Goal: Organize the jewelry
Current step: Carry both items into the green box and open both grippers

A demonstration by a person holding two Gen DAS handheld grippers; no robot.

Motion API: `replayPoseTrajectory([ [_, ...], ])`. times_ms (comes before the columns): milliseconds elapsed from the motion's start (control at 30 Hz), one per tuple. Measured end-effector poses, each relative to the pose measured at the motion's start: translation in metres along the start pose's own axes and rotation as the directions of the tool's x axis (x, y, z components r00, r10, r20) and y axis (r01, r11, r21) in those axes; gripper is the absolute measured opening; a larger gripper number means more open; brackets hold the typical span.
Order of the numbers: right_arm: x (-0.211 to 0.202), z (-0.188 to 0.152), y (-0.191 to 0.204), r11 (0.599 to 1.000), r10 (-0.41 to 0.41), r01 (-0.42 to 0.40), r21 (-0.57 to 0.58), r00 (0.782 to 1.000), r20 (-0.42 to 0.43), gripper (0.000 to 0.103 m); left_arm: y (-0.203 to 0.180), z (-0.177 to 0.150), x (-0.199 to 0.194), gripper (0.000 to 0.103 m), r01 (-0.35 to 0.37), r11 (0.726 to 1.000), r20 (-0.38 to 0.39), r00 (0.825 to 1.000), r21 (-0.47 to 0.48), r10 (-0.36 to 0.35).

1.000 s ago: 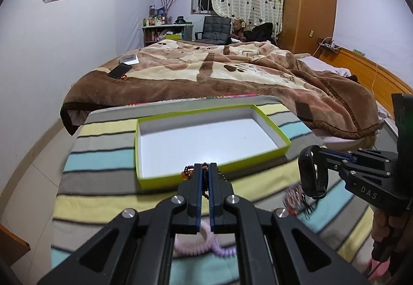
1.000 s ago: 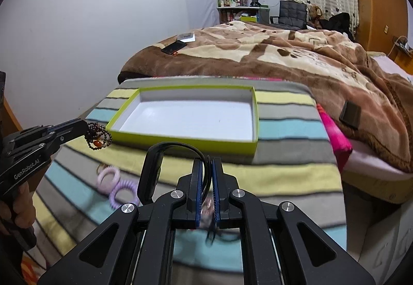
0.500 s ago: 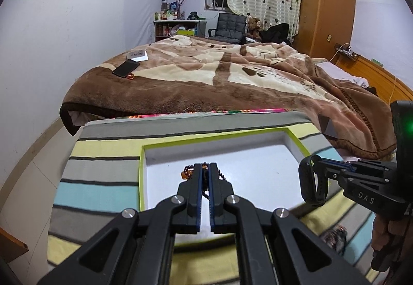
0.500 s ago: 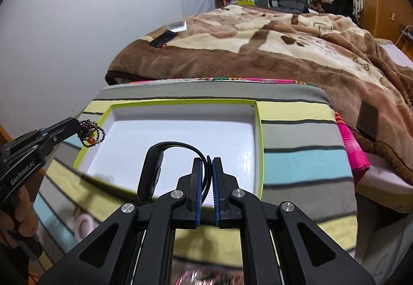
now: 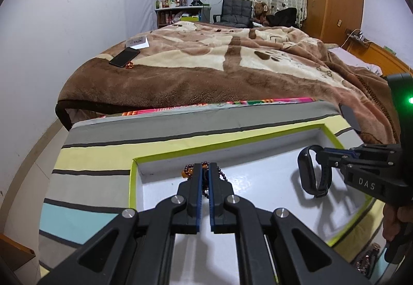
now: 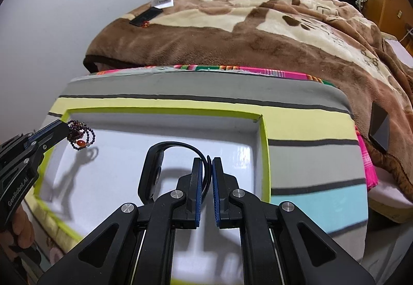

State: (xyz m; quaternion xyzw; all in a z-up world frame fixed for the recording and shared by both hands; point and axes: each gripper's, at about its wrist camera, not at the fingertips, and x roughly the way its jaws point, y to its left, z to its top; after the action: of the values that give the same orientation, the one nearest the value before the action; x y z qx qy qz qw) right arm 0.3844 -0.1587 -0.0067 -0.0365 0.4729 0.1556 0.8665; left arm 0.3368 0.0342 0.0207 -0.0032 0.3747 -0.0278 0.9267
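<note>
A shallow white tray with a lime-green rim lies on the striped cloth. My left gripper is shut on a dark bead bracelet with an orange bead and holds it over the tray's left part; the bracelet also shows in the right wrist view. My right gripper is shut on a black wristband and holds it over the tray's right part; the wristband also shows in the left wrist view. Both items hang above the tray floor and cast shadows on it.
The striped cloth covers a small table against a bed with a brown blanket. A phone lies on the bed. More jewelry lies on the cloth near the tray's front right corner. A dark flat object rests on the blanket at right.
Both grippers have moved forward from over the cloth to over the tray, each still holding its item. The pink coil bands and other loose jewelry have dropped out of view behind.
</note>
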Motion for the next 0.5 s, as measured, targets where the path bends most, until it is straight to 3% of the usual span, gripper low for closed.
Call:
replayPoseTrajectory([
  [367,0.02,0.009,0.001,1.0,0.012,-0.011,0.015,0.999,-0.033,0.009,0.0,-0.002,0.017,0.005,0.021,1.0,-0.023,1.0,-0.006,-0.021],
  [500,0.015,0.008,-0.001,0.999,0.041,-0.04,0.031,0.999,-0.025,0.019,0.001,-0.001,0.014,0.009,0.035,0.999,-0.019,0.999,-0.011,-0.035],
])
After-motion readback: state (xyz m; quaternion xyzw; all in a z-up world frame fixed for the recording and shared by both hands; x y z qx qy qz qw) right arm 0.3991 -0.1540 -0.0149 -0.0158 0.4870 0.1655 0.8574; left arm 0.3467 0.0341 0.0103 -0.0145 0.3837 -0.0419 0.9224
